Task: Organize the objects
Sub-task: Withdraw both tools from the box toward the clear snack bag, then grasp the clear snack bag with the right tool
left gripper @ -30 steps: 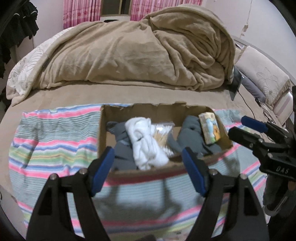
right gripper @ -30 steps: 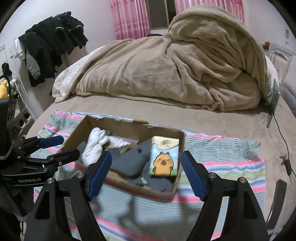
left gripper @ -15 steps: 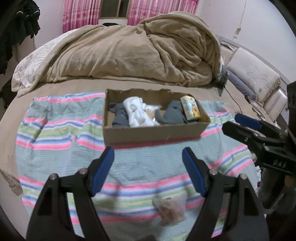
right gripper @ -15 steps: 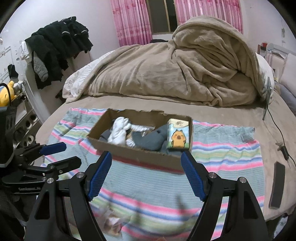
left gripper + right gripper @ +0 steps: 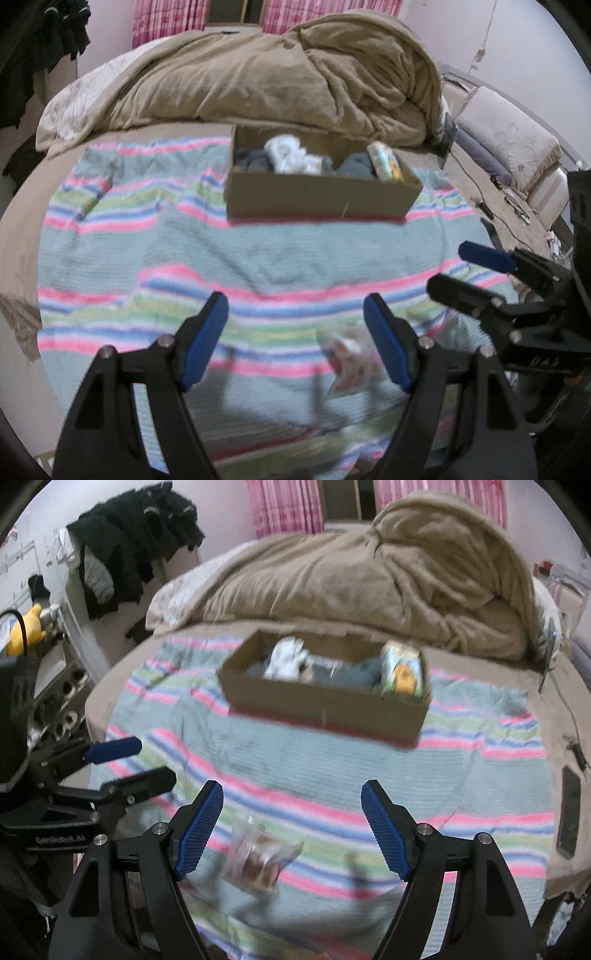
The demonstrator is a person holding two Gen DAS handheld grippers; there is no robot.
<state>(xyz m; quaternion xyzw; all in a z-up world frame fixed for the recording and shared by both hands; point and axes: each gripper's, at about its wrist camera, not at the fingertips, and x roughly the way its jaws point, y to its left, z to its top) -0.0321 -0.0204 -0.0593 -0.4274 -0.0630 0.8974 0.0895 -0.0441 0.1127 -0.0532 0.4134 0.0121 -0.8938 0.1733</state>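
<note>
A brown cardboard box [image 5: 317,194] [image 5: 325,705] sits on the striped blanket [image 5: 184,240], holding white socks [image 5: 291,157], grey cloth [image 5: 347,675] and a yellow-green cartoon packet [image 5: 402,668]. A clear plastic bag [image 5: 258,860] with brownish contents lies on the blanket near the front edge; it also shows blurred in the left wrist view [image 5: 351,362]. My left gripper [image 5: 295,339] is open and empty, well back from the box. My right gripper [image 5: 291,827] is open and empty, above the bag.
A bunched beige duvet [image 5: 277,74] fills the bed behind the box. Dark clothes [image 5: 125,546] hang at the left wall. A cable [image 5: 569,709] and a black flat device [image 5: 569,808] lie on the bed's right side. Pillows [image 5: 517,147] are at the right.
Both grippers have pulled back from the box toward the bed's front edge. The box now looks farther off and the plastic bag has come into view.
</note>
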